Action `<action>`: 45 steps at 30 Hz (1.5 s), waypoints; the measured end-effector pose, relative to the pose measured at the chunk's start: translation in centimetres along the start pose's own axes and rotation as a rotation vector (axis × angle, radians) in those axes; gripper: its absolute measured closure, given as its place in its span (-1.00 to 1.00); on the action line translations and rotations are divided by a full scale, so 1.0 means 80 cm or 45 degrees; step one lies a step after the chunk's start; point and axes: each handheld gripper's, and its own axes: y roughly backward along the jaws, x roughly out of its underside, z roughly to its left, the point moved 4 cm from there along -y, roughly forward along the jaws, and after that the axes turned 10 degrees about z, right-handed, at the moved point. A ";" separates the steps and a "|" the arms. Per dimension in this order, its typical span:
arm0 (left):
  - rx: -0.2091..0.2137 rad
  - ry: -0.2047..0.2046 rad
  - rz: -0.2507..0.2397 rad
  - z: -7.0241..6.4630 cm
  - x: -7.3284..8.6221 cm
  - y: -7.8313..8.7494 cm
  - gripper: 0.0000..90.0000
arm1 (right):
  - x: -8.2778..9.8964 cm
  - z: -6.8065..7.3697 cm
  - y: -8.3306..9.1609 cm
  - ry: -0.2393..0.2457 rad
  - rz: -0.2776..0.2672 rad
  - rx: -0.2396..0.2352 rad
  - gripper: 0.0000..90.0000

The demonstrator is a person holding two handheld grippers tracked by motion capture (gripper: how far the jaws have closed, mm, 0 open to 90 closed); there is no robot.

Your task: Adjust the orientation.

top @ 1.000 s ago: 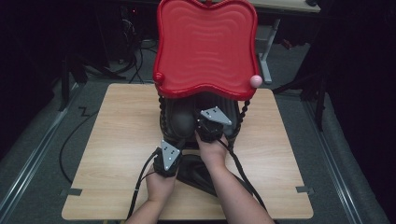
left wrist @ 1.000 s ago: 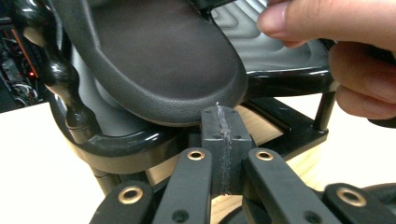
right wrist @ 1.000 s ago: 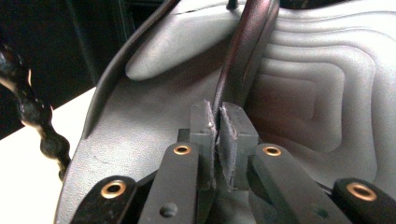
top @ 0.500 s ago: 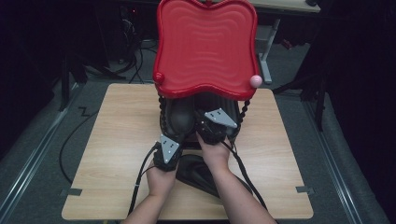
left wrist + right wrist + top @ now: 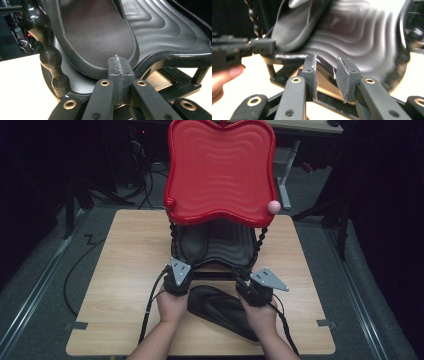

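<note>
While the left gripper (image 5: 178, 281) sits just left of centre in the high view with its jaws pressed flat together, nothing between them, the right gripper (image 5: 248, 292) lies lower right of centre, its jaws a little apart; they have just been opening and the gap holds nothing. Between the two hands, in the lower middle of the frame, a black flip-flop (image 5: 222, 307) lies flat on the wooden table (image 5: 120, 270), running diagonally toward the lower right. Directly above the grippers stands a two-tier shoe rack: its red top shelf (image 5: 220, 170) fills the upper centre, held on twisted black posts (image 5: 173, 242) over a ribbed black lower shelf (image 5: 235, 242). On the left half of that lower shelf rests a second black flip-flop (image 5: 192, 242). From the left gripper view the closed jaws point at that sandal's sole (image 5: 97, 32), which lies just beyond the tips.
</note>
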 end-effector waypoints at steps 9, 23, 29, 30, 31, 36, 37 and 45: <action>-0.003 -0.015 -0.045 0.002 0.005 0.027 0.86 | 0.051 -0.029 0.042 -0.013 0.103 0.012 0.44; -0.006 -0.007 0.129 0.027 0.109 0.112 0.61 | 0.114 -0.062 0.051 -0.085 0.247 -0.004 0.41; 0.038 0.027 0.117 0.037 0.112 0.114 0.34 | 0.137 -0.059 0.036 -0.064 0.390 0.019 0.57; 0.048 0.036 0.120 0.038 0.112 0.112 0.33 | 0.139 -0.057 0.034 -0.059 0.406 0.022 0.60; 0.055 0.036 0.124 0.039 0.113 0.110 0.32 | 0.139 -0.057 0.034 -0.062 0.404 0.019 0.61; 0.070 0.027 0.105 0.040 0.109 0.109 0.31 | 0.135 -0.064 0.031 -0.074 0.399 0.058 0.66; 0.075 0.031 0.103 0.041 0.109 0.108 0.31 | 0.135 -0.065 0.029 -0.080 0.402 0.051 0.67; 0.079 0.034 0.103 0.041 0.110 0.107 0.29 | 0.140 -0.051 0.028 -0.049 0.432 -0.022 0.76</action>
